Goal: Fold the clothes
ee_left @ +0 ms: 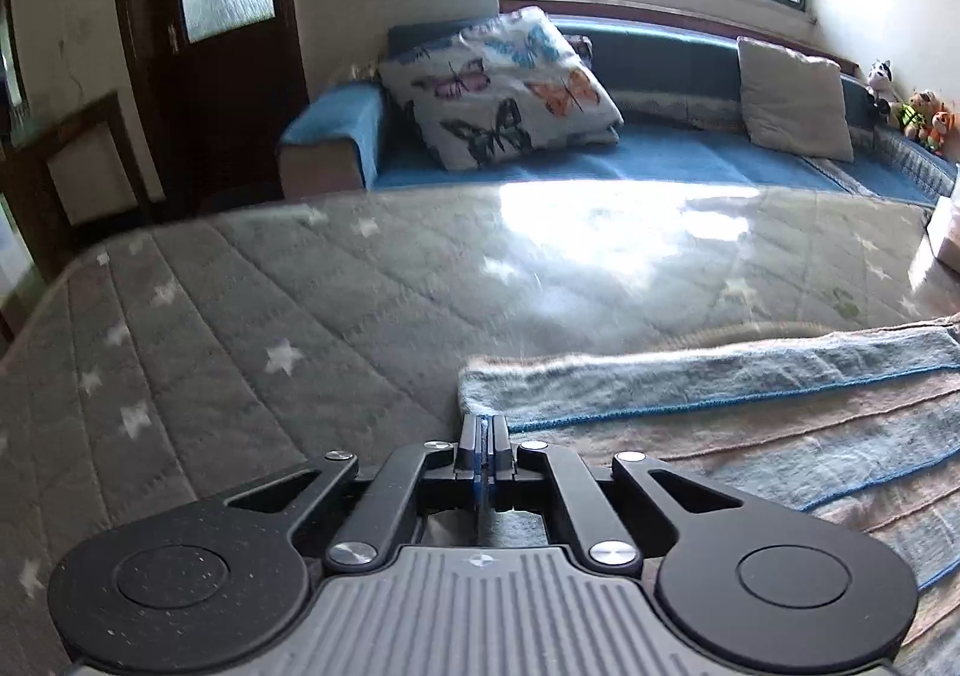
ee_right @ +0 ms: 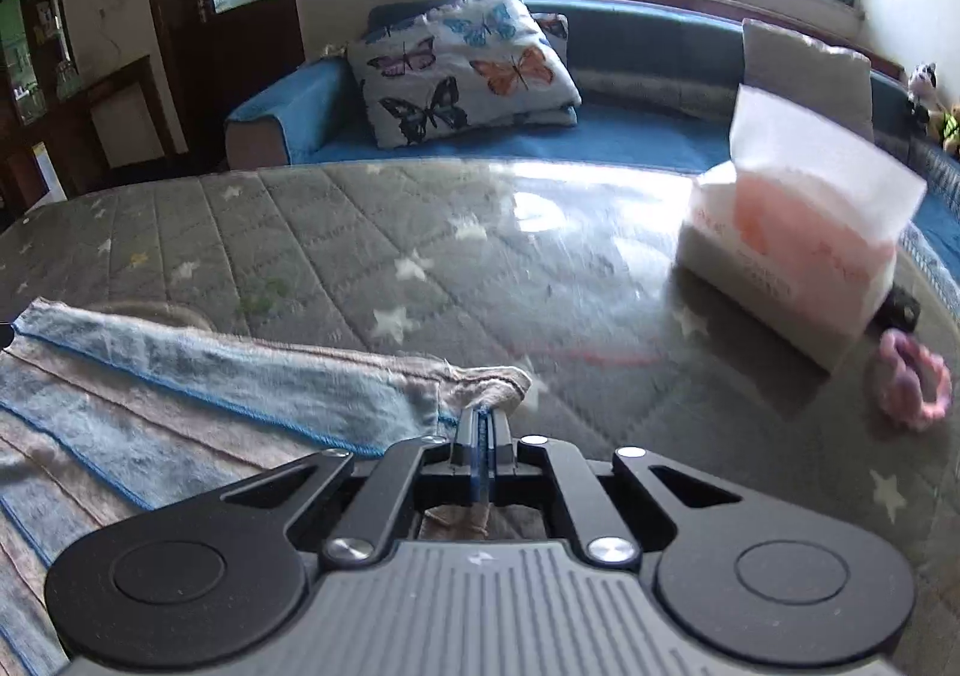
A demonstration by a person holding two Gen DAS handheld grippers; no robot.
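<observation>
Blue-and-pink striped towel (ee_left: 750,424), far edge doubled over, corners pinched in both grippers (ee_left: 483,430)

Butterfly pillow (ee_left: 501,87) on blue sofa (ee_left: 630,159); tissue pack (ee_right: 798,250), pink scrunchie (ee_right: 915,379) on table.

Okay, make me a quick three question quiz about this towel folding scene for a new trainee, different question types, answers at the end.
1. True or false: the left claw is shut on a corner of the striped towel.
2. Multiple choice: what lies right of the right claw on the quilted table cover? A) a mug B) a pink scrunchie C) a book
3. Fill in: the cushion on the blue sofa is printed with ____.

Key: 1 true; 2 B; 3 butterflies
</observation>
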